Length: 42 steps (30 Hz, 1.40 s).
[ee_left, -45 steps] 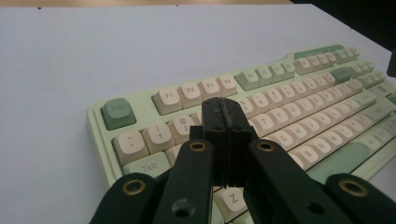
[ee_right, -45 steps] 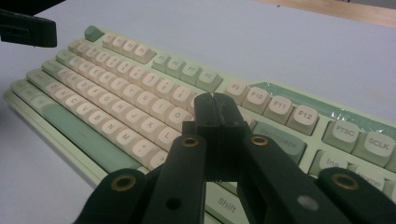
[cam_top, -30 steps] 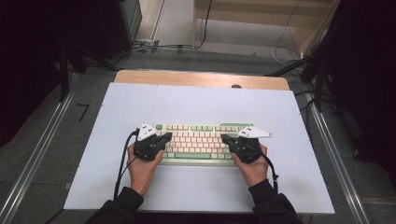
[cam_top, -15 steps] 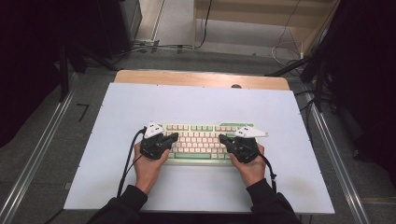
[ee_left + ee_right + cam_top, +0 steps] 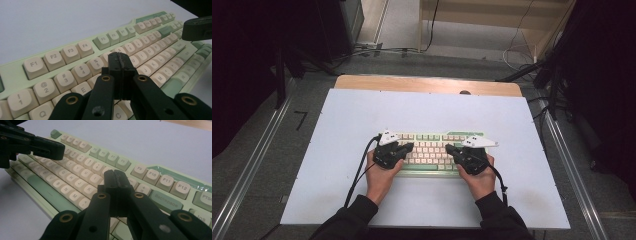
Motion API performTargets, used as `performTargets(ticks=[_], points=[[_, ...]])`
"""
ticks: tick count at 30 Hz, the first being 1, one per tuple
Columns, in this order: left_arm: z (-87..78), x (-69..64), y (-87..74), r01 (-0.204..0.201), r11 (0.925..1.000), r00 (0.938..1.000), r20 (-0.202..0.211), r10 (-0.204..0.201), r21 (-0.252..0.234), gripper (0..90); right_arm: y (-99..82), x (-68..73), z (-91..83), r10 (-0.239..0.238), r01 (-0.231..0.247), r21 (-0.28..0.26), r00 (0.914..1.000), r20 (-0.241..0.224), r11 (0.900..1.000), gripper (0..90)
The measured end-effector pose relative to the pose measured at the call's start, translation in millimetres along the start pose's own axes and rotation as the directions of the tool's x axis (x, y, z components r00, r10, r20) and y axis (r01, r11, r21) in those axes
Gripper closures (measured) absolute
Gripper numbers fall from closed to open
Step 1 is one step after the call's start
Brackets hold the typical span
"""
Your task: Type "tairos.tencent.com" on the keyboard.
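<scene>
Pale-green plastic keyboard with cream keycaps (image 5: 432, 152) lies near-centre on the white worktop (image 5: 337, 130). Left tongs (image 5: 120, 62), jaws pressed together and holding nothing, hover over the number row, seemingly poised as one blunt tip to tap keys. Right tongs (image 5: 115, 178), likewise closed and empty, hang above the right-hand letter keys.

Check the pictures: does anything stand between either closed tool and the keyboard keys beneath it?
Nothing visible does. The left tool and right tool, both shut, hang directly over the keyboard, with bare keys beneath.
</scene>
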<state>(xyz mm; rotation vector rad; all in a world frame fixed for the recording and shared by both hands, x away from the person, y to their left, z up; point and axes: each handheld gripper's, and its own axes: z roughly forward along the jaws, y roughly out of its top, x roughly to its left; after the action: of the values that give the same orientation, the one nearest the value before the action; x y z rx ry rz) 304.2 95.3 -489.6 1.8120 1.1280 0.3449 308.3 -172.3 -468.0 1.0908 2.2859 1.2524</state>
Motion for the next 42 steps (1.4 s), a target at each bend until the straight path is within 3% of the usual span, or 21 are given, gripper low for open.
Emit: performTargets(ticks=[26,29,42], points=[[12.7,-0.6,1.9,-0.017,0.9983,0.9996,-0.022,0.019,0.056,90.0,0.6,1.0,-0.7,-0.004,0.004,-0.003,1.0000,-0.003,1.0000,87.5],[14.7,-1.6,1.9,-0.025,0.9963,0.9989,-0.037,0.028,0.082,90.0,0.5,1.3,-0.6,-0.006,0.006,-0.003,1.0000,-0.002,1.0000,87.6],[2.3,-0.9,5.4,-0.013,0.9992,0.9996,-0.025,0.014,0.038,90.0,0.4,0.9,-0.9,-0.005,0.005,-0.004,1.0000,-0.002,1.0000,87.6]])
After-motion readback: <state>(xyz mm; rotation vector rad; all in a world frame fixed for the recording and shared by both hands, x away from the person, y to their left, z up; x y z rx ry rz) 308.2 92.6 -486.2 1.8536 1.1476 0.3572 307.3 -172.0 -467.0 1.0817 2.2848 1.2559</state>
